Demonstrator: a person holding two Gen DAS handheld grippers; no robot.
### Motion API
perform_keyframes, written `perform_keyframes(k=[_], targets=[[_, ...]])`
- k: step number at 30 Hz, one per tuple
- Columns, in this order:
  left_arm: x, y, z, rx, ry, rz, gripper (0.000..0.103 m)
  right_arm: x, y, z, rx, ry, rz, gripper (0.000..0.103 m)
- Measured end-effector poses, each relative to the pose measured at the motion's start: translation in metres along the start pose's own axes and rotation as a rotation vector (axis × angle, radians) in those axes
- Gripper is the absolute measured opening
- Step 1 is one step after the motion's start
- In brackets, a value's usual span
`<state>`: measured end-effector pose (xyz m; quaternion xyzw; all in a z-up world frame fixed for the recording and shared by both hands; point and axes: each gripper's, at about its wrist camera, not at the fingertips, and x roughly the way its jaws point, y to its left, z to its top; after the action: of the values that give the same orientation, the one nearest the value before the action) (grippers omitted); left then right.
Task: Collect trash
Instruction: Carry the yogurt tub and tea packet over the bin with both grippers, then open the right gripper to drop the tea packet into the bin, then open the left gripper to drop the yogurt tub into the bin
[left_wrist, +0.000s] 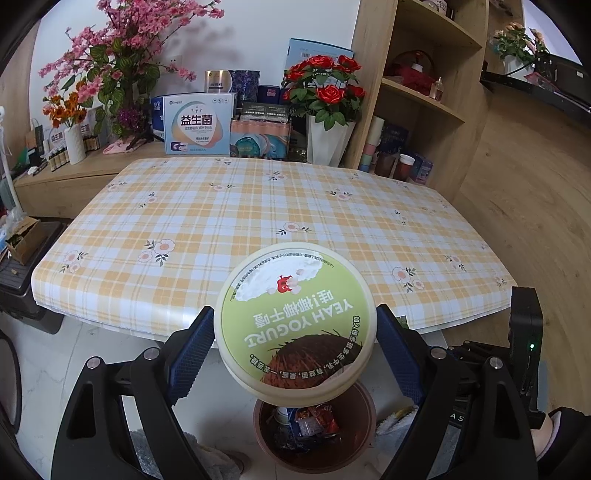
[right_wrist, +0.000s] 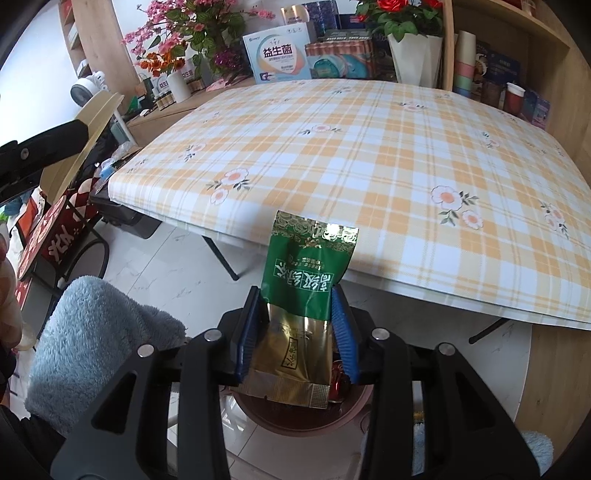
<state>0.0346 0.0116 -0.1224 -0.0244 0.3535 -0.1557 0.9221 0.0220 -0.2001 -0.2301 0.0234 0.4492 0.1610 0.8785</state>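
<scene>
Step in hand: both pieces of trash were carried off the desk (left_wrist: 258, 206) and hung above the bin (left_wrist: 314, 435) on the floor, ready to drop.
How to do it well: probably best to centre each piece over the bin's mouth before letting go, the wide tub first, so neither caught the rim.
Left hand-held gripper (left_wrist: 295, 332): spread wide, its blue pads pressed on either side of the yogurt tub (left_wrist: 295, 317), lid facing the camera.
Right hand-held gripper (right_wrist: 297, 321): partly closed, pinching the green and gold tea packet (right_wrist: 303, 295) near its middle.
Trash position: tub directly above the bin; packet's lower end overhung the bin's rim.
</scene>
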Motion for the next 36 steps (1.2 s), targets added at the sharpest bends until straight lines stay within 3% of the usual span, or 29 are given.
perform_keyframes(k=[5, 9, 14, 19, 30, 32, 36], targets=[[0.007, 0.000, -0.004, 0.001, 0.022, -0.003, 0.084, 0.004, 0.000, -0.001, 0.005, 0.020, 0.011, 0.050], [0.013, 0.003, -0.010, -0.013, 0.039, -0.003, 0.084, 0.006, 0.002, -0.002, -0.001, 0.022, 0.008, 0.051], [0.024, 0.004, -0.020, -0.025, 0.091, -0.015, 0.084, -0.002, -0.004, 0.002, 0.015, -0.024, -0.018, 0.076], [0.035, -0.002, -0.030, -0.006, 0.141, -0.039, 0.084, -0.023, -0.023, 0.015, 0.063, -0.107, -0.070, 0.092], [0.065, -0.033, -0.050, 0.063, 0.277, -0.143, 0.086, -0.050, -0.059, 0.031, 0.142, -0.185, -0.136, 0.093], [0.070, -0.037, -0.053, 0.066, 0.298, -0.170, 0.092, -0.050, -0.060, 0.031, 0.141, -0.186, -0.139, 0.093], [0.078, -0.039, -0.059, 0.091, 0.323, -0.151, 0.095, -0.048, -0.060, 0.031, 0.139, -0.179, -0.146, 0.093]])
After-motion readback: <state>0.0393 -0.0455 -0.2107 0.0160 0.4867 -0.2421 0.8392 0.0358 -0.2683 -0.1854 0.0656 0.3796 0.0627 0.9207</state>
